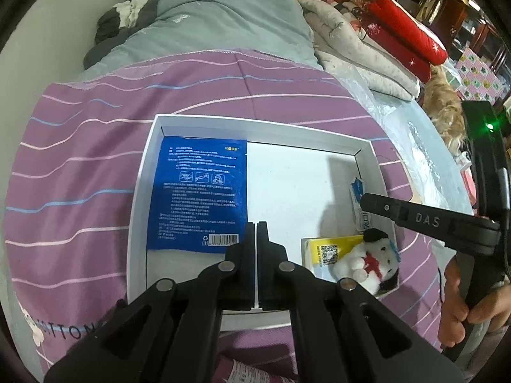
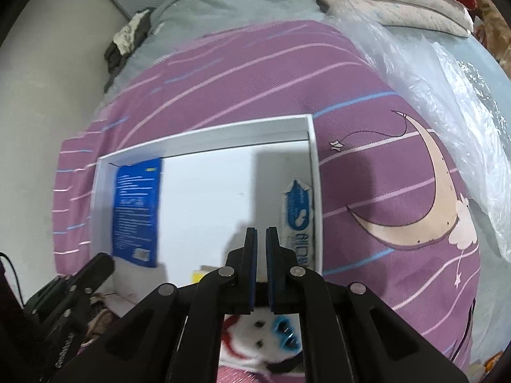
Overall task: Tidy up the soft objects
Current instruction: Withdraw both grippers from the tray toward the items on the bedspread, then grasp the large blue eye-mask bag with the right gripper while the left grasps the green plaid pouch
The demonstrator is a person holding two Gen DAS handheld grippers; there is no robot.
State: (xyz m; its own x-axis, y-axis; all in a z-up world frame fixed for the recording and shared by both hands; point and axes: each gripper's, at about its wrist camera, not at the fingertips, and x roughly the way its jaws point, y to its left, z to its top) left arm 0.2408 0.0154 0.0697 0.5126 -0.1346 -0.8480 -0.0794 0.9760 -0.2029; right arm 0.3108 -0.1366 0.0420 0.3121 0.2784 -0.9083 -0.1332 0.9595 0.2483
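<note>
Left gripper [image 1: 256, 223] nearest lens, fingers pressed together, empty, over white box [image 1: 204, 120]. Plush dog [image 1: 370, 260] inside box at 4 o'clock corner, on yellow card [image 1: 325, 249]. Blue packet [image 1: 201, 191] flat at 9 o'clock side. Right gripper [image 2: 261, 229] narrow slit between pads, nothing held, above dog; wipes pack [image 2: 298, 214] along 3 o'clock wall. Purple striped sheet [image 1: 80, 159] beneath.

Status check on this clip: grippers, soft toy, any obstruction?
Left gripper shut, empty, over white box. Right gripper shut, empty. Plush dog lies in box corner on yellow packet. Nothing blocking.
</note>
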